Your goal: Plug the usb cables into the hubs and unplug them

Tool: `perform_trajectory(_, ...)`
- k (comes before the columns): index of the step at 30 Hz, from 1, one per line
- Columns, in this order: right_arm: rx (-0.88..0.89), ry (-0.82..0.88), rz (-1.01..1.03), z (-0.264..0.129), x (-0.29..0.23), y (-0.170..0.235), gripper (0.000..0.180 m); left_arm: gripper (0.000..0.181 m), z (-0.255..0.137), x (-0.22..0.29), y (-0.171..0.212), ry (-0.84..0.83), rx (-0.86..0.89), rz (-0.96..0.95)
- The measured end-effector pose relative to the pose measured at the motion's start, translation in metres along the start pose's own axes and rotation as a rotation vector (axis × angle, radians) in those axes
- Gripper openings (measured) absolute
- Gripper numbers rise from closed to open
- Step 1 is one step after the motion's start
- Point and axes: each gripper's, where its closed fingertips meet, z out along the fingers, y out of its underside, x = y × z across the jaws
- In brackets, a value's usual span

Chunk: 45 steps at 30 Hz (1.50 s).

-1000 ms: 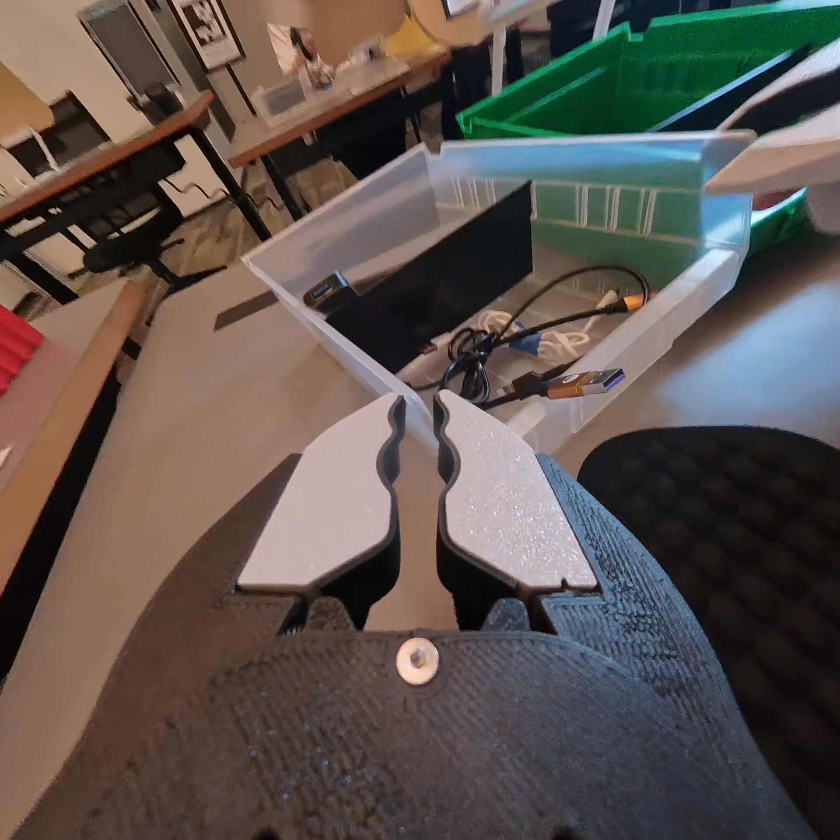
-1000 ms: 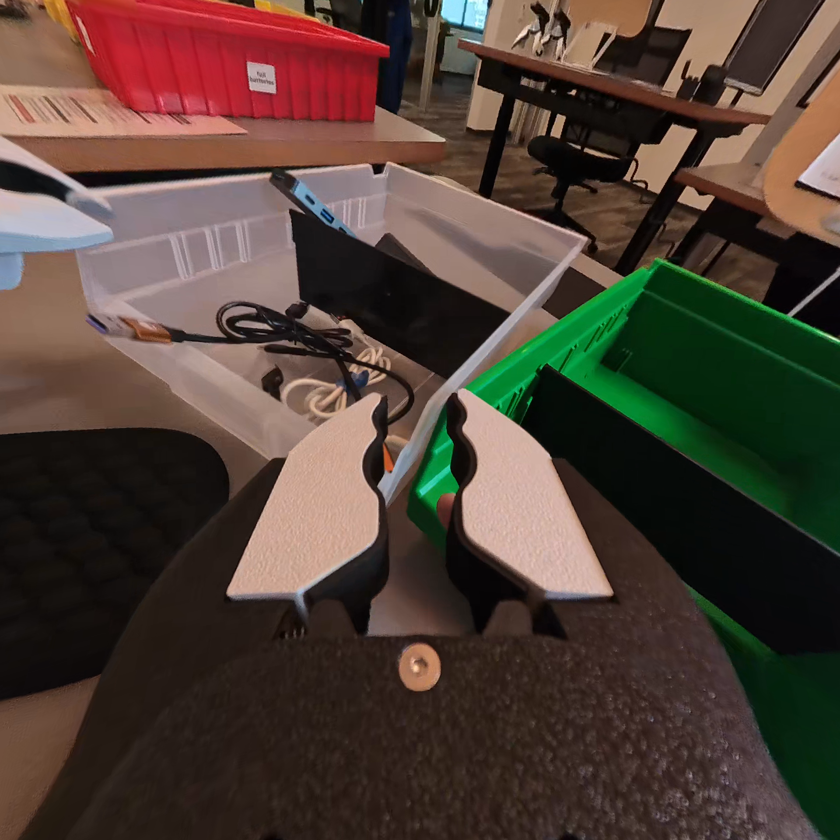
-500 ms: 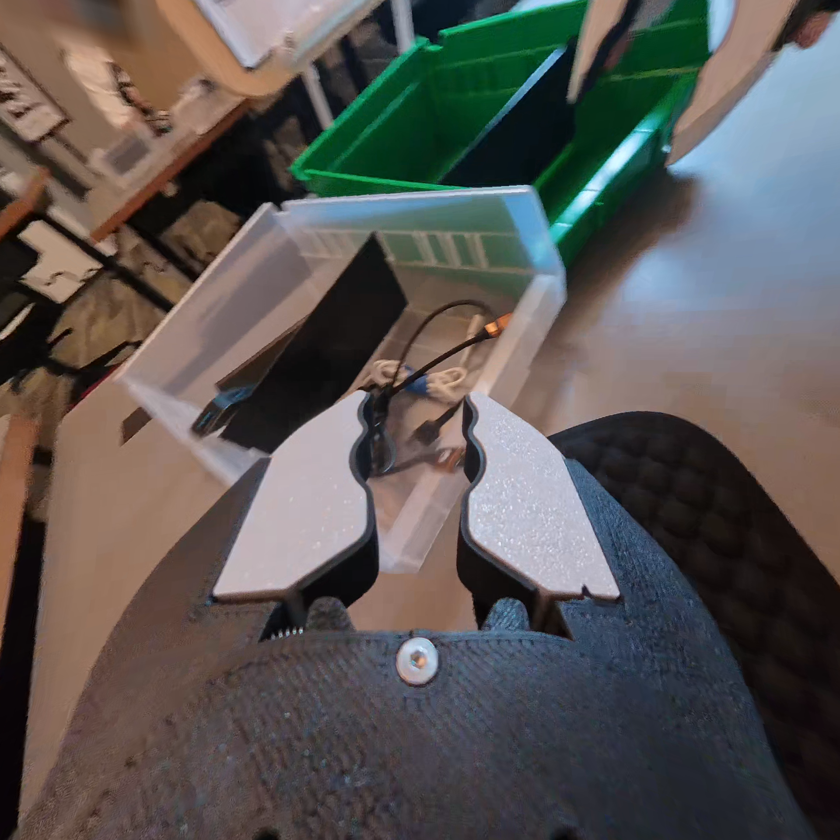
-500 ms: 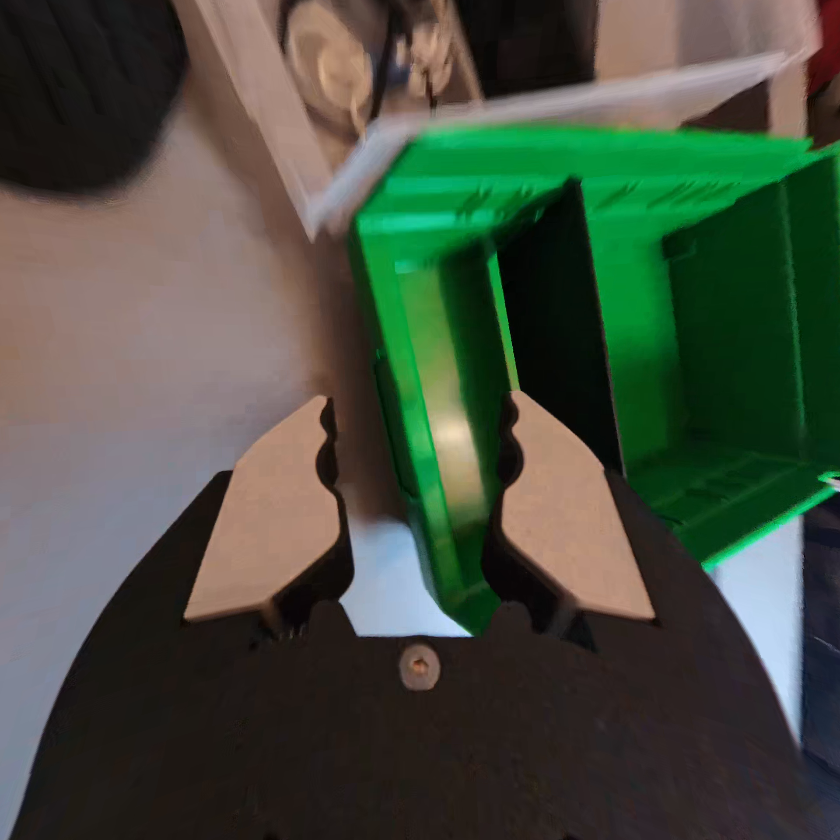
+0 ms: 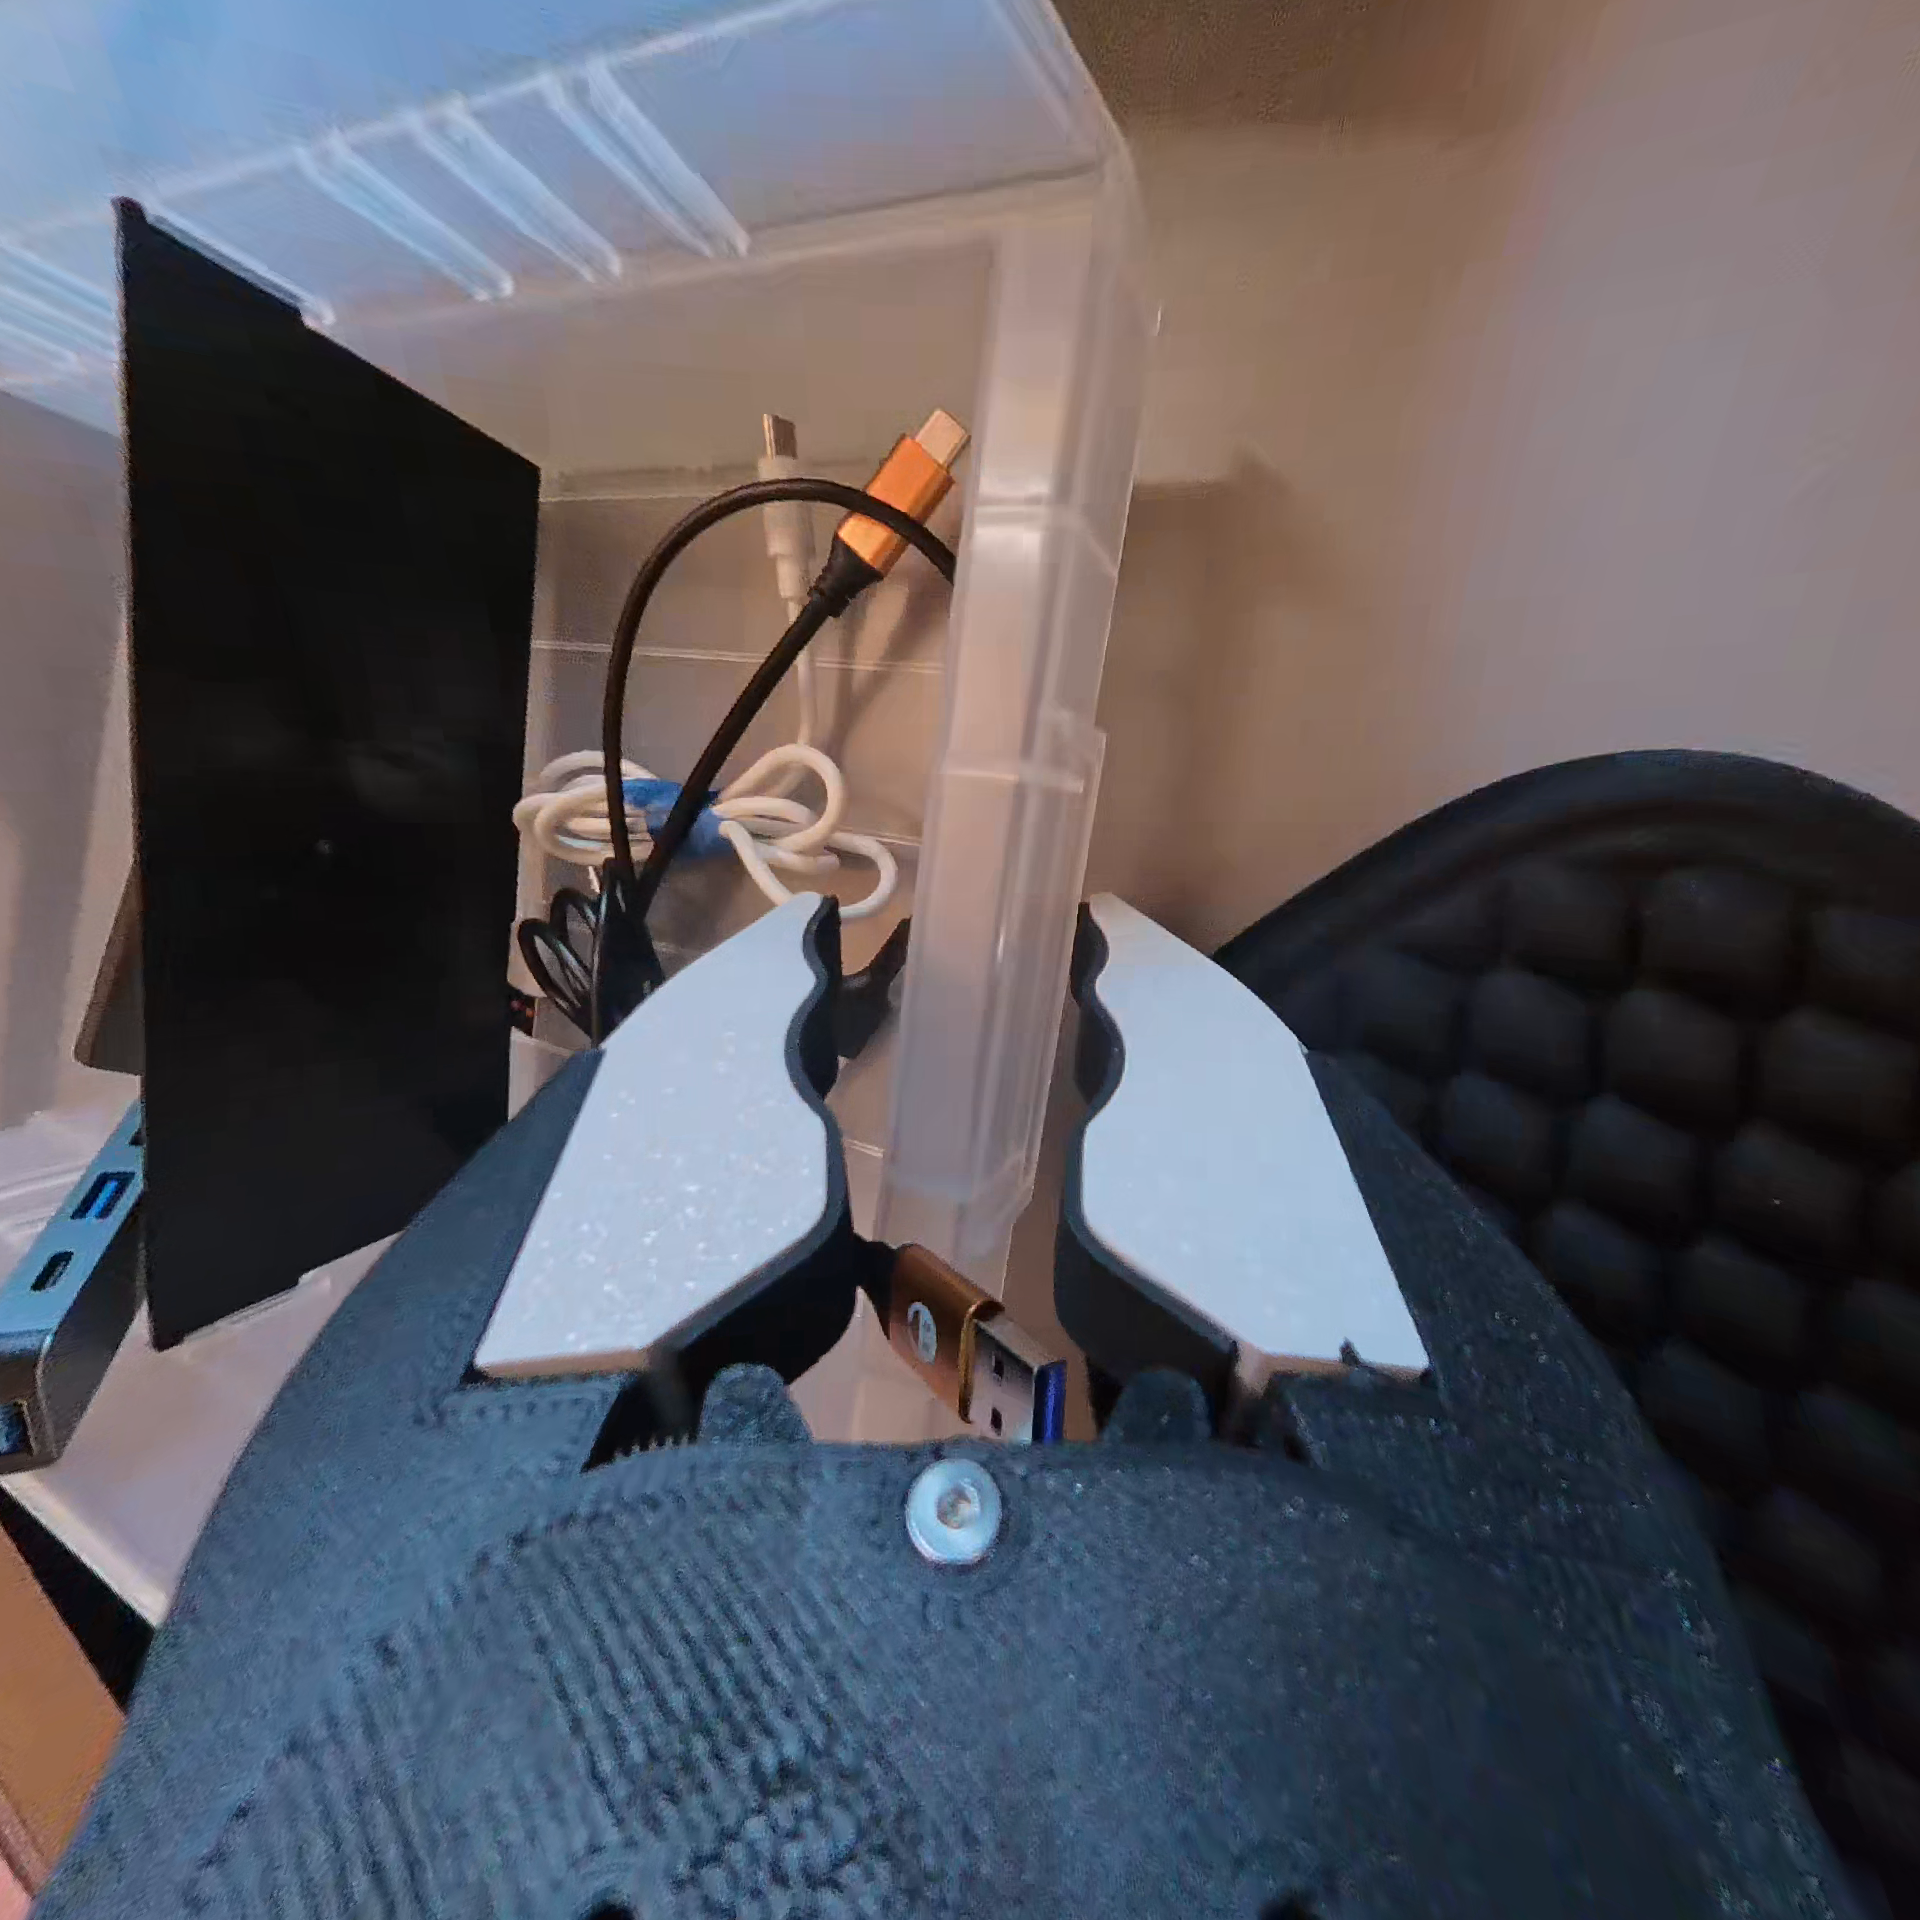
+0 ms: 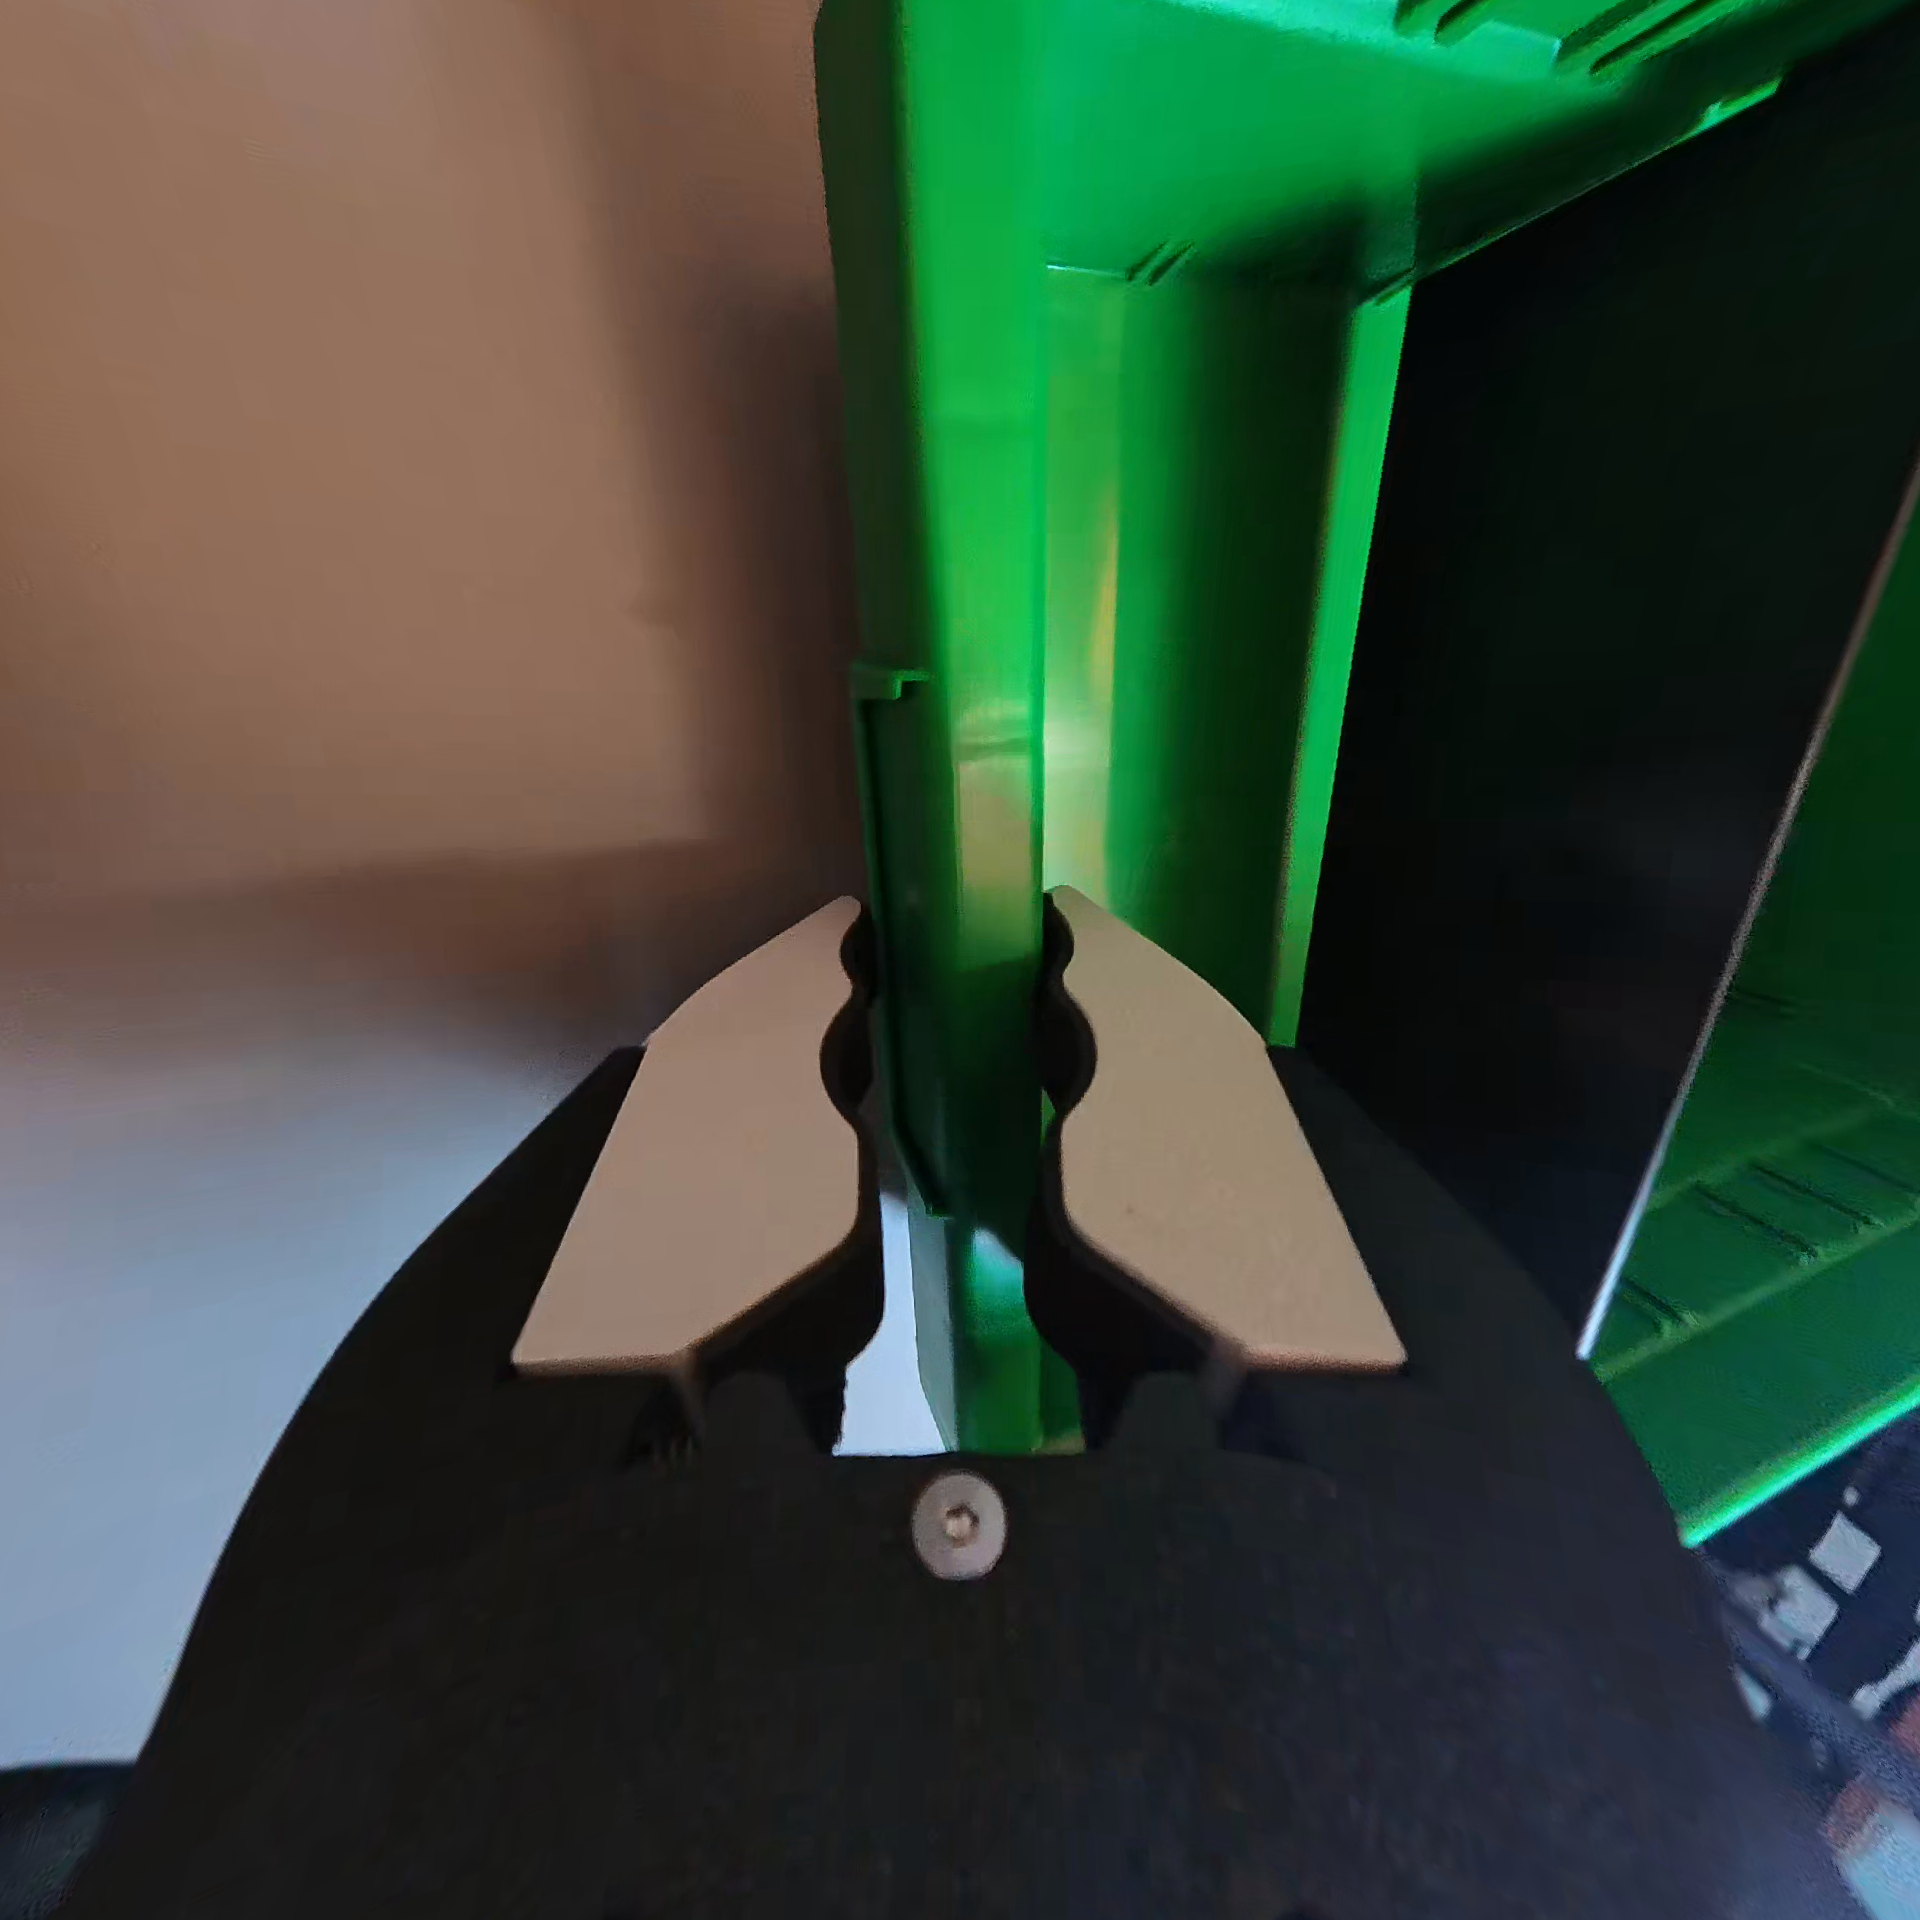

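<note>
In the left wrist view, my left gripper point(image 5: 953, 909) is open and straddles the front wall of the clear bin point(image 5: 1023, 727), with a gap on each side. A black cable's orange USB-A plug point(image 5: 966, 1340) hangs over that wall, between the finger bases. Its orange USB-C end point(image 5: 904, 499) and a coiled white cable point(image 5: 727, 821) lie inside the bin. A grey hub point(image 5: 62, 1268) lies behind a black divider point(image 5: 322, 779). In the right wrist view, my right gripper point(image 6: 954, 899) is shut on the side wall of the green bin point(image 6: 966, 520).
A black padded mat point(image 5: 1662, 1091) lies on the table to the right of the clear bin. The green bin holds a black divider point(image 6: 1610, 675). Brown tabletop point(image 6: 416, 520) lies left of the green bin. Tip to tip, the grippers are about 25 cm apart.
Both grippers dropped close onto the bins. The left opened wider and now straddles the clear bin's wall. The right closed its fingers onto the green bin's wall.
</note>
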Motion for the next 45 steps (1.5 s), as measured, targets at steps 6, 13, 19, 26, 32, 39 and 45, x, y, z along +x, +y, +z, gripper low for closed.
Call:
perform_trajectory(6,-0.05,0.067,0.176,-0.022,-0.015,0.085,0.029,0.046,0.001,-0.002,0.001,-0.041,-0.003,-0.023)
perform_trajectory(13,-0.087,0.153,0.375,-0.037,-0.006,0.17,0.03,0.049,0.01,-0.004,0.005,-0.003,-0.069,-0.034)
perform_trajectory(19,-0.007,0.316,0.497,-0.058,0.022,0.194,0.035,0.04,0.02,-0.013,-0.004,-0.024,-0.073,-0.028)
perform_trajectory(26,0.621,0.477,0.663,-0.12,0.049,0.125,0.035,0.051,0.035,-0.041,-0.015,-0.131,-0.099,-0.192)
perform_trajectory(32,0.776,0.576,0.821,-0.116,0.061,0.127,0.035,0.059,0.011,-0.059,-0.055,-0.232,0.134,-0.303)
perform_trajectory(39,0.944,0.695,0.925,-0.146,0.074,0.139,0.031,0.053,-0.064,-0.069,-0.118,-0.27,0.701,-0.466)
perform_trajectory(45,0.973,0.783,0.986,-0.155,0.078,0.16,0.03,0.053,-0.085,-0.125,-0.114,-0.399,0.773,-0.565)
